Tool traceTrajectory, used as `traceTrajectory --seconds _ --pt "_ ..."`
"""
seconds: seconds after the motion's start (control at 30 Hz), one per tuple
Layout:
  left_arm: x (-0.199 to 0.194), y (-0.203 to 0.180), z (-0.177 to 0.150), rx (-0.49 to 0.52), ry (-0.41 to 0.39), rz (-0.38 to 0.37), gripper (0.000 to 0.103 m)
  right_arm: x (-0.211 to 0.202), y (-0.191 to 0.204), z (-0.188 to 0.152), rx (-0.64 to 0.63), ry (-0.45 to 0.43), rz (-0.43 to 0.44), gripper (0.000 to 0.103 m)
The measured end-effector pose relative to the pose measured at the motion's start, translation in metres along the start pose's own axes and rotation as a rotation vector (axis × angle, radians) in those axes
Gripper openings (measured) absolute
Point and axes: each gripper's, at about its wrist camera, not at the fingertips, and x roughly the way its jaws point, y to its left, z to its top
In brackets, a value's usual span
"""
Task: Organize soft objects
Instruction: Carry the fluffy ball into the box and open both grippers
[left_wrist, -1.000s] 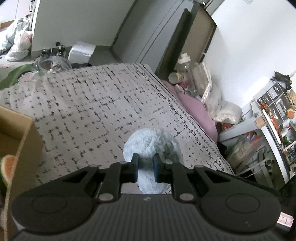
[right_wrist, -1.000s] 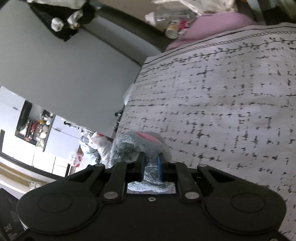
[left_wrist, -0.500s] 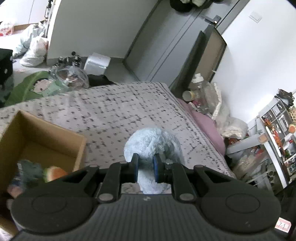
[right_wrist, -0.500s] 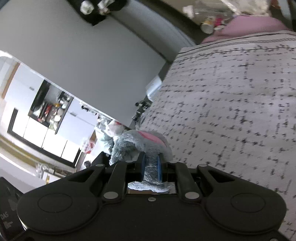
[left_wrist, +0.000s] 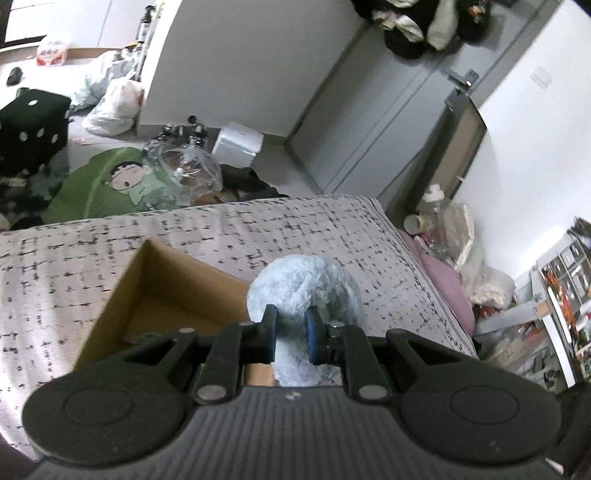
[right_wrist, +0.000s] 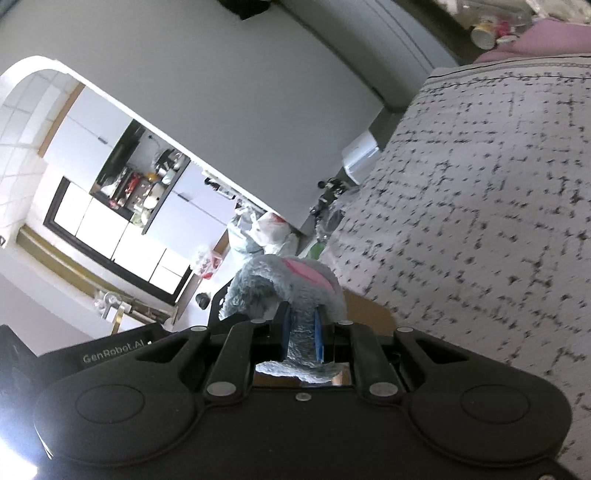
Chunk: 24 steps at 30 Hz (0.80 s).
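My left gripper (left_wrist: 290, 326) is shut on a pale blue fluffy plush (left_wrist: 306, 284) and holds it above the right edge of an open cardboard box (left_wrist: 166, 291) that sits on the patterned bedspread (left_wrist: 258, 229). My right gripper (right_wrist: 301, 332) is shut on a grey plush with a pink patch (right_wrist: 284, 280), held in the air beside the bed; a brown corner of the cardboard box (right_wrist: 365, 312) shows just past it. The inside of the box is mostly hidden behind the left gripper.
The bed's far edge meets a floor with a green cartoon mat (left_wrist: 107, 184), a clear plastic bag (left_wrist: 184, 173) and a white bin (left_wrist: 240, 142). A pink pillow (left_wrist: 443, 288) and cluttered shelves (left_wrist: 561, 295) lie to the right.
Both grippers have lifted with their plushes. The left has swung over the cardboard box, which now sits under it. The right view has tilted further toward the room.
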Motion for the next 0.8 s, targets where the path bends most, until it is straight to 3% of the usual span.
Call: traceTrajectory --seconds 0.17,0.6,0.8 --pt "-0.003 0.029 0.004 -0.050 -0.009 0.005 0.013 0.014 0.010 -0.012 -0.033 0.049 -0.005 0.020" --pt "0.011 0.076 0.015 -0.134 -0.009 0.045 0.013 0.031 0.011 -0.024 -0.064 0.095 -0.113 0.020" --pt "0.019 0.082 0.017 -0.133 0.070 0.142 0.018 0.038 0.009 -0.020 -0.057 0.105 -0.137 0.025"
